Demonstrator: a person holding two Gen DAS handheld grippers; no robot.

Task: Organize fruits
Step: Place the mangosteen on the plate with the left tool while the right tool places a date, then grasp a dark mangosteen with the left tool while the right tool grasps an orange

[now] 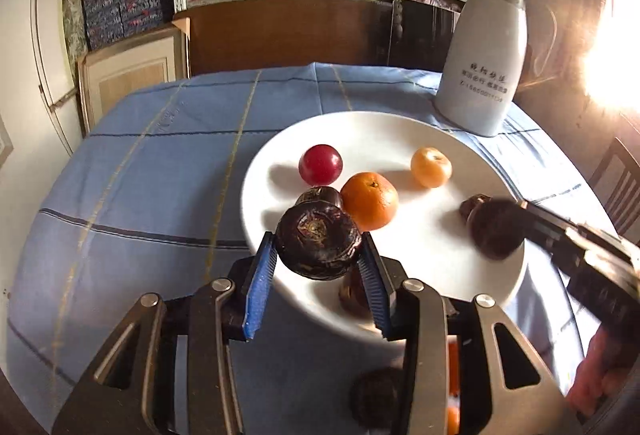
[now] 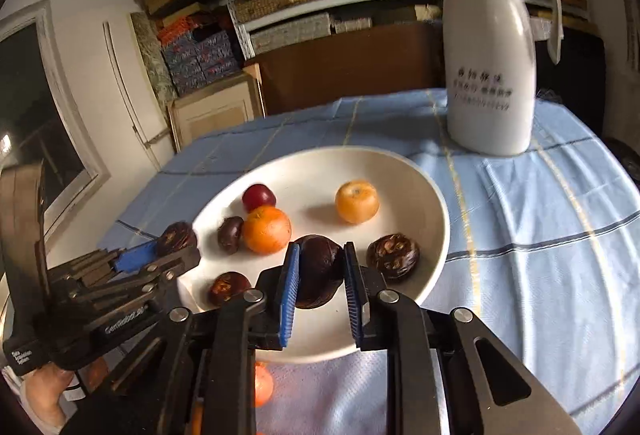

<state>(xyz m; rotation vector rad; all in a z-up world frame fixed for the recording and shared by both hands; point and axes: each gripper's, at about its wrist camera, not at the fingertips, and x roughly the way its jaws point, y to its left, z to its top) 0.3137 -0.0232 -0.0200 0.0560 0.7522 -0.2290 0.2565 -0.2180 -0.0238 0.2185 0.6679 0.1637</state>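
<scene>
1. The left tool (image 1: 319, 255) held a dark brown fruit (image 1: 318, 242) between its blue pads (image 1: 260, 287), over the near left rim of the white plate (image 1: 432, 131).
2. The right tool (image 2: 320, 271) gripped a second dark fruit (image 2: 318, 271) between its own pads, above the near part of the plate (image 2: 432, 195).
3. In the right wrist view, the plate carried a red fruit (image 2: 259, 195), an orange (image 2: 267, 229), a paler orange fruit (image 2: 357, 201) and three loose dark fruits: one (image 2: 230, 234) touching the orange, one (image 2: 229, 287) near the front rim, one (image 2: 393, 256) just right of the right tool.
4. The plate's middle lay bare between the oranges and the far rim.
5. The plate sat on a desk under a blue checked cloth (image 2: 540, 215); a white jug (image 2: 492, 75) stood beyond the far right rim, apart from the plate.
6. Open cloth spread left of the plate in the left wrist view, up to the desk's curved edge.
</scene>
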